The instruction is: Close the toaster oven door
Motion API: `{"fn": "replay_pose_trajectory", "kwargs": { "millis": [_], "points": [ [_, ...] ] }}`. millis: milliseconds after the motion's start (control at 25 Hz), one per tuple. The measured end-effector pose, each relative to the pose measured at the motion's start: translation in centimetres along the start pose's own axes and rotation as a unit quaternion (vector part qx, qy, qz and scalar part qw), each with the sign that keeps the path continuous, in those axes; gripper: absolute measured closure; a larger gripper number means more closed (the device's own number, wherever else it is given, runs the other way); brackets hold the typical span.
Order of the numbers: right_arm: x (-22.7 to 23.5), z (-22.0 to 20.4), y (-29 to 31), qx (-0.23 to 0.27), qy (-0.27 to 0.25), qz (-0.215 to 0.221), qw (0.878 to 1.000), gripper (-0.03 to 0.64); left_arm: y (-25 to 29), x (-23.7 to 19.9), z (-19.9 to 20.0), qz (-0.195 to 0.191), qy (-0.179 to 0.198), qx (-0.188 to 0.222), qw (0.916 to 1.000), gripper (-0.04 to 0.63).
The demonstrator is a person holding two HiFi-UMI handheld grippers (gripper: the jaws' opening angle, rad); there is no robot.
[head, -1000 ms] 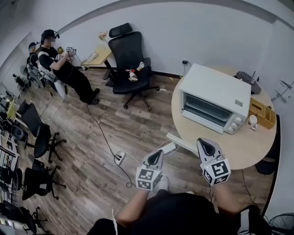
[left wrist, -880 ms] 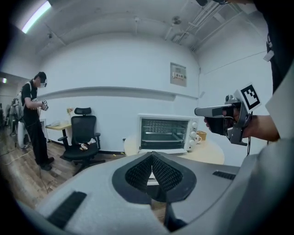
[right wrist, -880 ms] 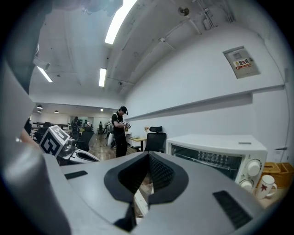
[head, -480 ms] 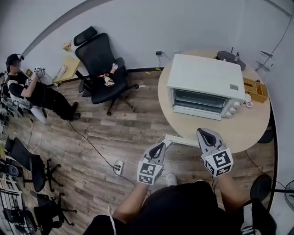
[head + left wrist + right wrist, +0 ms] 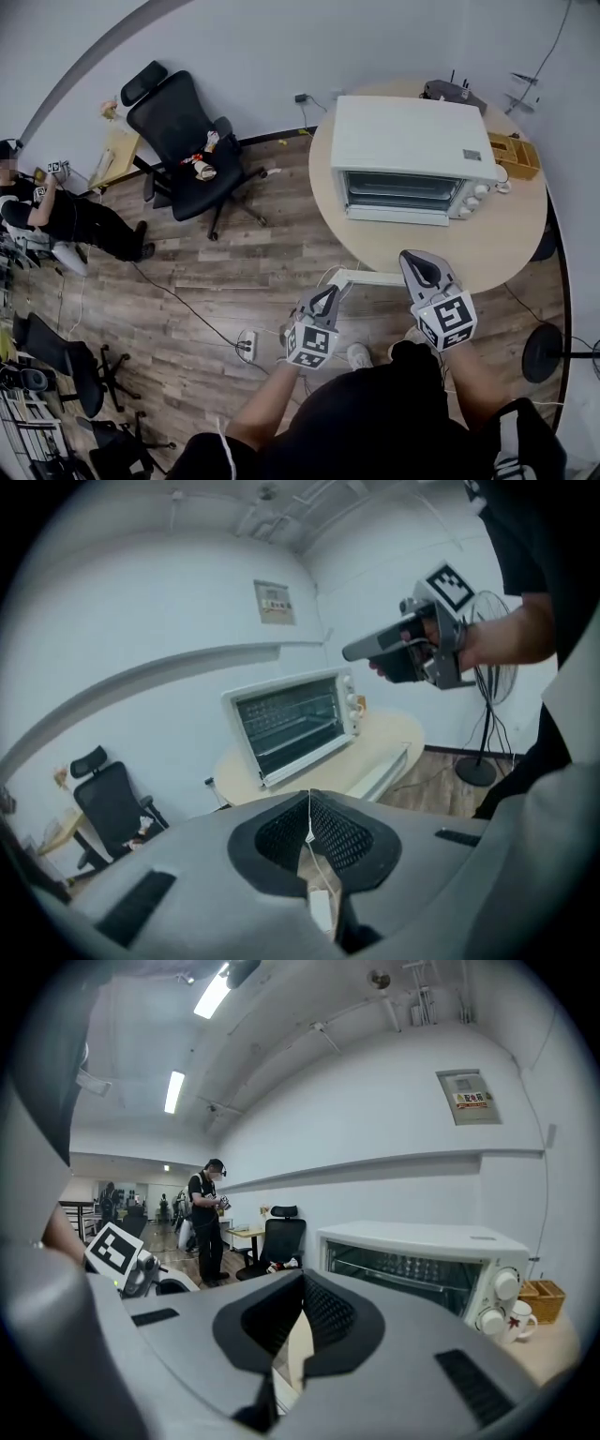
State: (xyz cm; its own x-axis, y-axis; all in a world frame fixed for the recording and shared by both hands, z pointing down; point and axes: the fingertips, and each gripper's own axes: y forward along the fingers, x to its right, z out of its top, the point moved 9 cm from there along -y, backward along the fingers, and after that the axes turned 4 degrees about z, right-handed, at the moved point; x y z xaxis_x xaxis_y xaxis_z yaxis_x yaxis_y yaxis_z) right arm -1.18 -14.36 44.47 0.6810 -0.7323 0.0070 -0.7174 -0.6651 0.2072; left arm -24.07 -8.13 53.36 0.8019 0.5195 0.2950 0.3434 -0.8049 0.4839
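Observation:
The white toaster oven (image 5: 412, 159) stands on the round wooden table (image 5: 506, 248), its glass door (image 5: 398, 192) upright against the front. It also shows in the left gripper view as the oven (image 5: 291, 724) and in the right gripper view as the oven (image 5: 422, 1265). My left gripper (image 5: 323, 302) hovers over the floor just off the table's near edge, shut with nothing in it. My right gripper (image 5: 419, 265) hangs over the table's front edge, short of the oven, shut and empty too. In their own views, the left gripper (image 5: 309, 794) and right gripper (image 5: 302, 1279) both have tips that meet.
A long white strip (image 5: 366, 277) lies at the table's near edge. A wooden box (image 5: 514, 155) and a mug (image 5: 518, 1321) sit right of the oven. A black office chair (image 5: 183, 122), a seated person (image 5: 56, 211), a floor power strip (image 5: 247, 345) and a fan stand (image 5: 544, 352) surround the table.
The head view has swung, so the oven now faces me squarely and sits higher and further left in the picture. Both grippers keep about the same place, still shut.

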Motion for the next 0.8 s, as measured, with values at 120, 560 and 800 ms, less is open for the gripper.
{"fn": "replay_pose_trajectory", "kwargs": {
  "millis": [120, 560, 800],
  "points": [
    [0.4, -0.3, 0.0, -0.003, 0.009, -0.008, 1.000, 0.617, 1.2, 0.8, -0.7, -0.003, 0.088, -0.018, 0.9960, 0.588],
    [1.1, -1.9, -0.8, -0.016, 0.029, -0.005, 0.999, 0.617, 5.9, 2.0, -3.5, -0.041, 0.326, -0.080, 0.9409, 0.489],
    [2.5, -2.6, -2.0, -0.021, 0.038, -0.015, 0.999, 0.617, 7.9, 2.7, -4.9, -0.036, 0.389, -0.097, 0.9155, 0.491]
  ]
}}
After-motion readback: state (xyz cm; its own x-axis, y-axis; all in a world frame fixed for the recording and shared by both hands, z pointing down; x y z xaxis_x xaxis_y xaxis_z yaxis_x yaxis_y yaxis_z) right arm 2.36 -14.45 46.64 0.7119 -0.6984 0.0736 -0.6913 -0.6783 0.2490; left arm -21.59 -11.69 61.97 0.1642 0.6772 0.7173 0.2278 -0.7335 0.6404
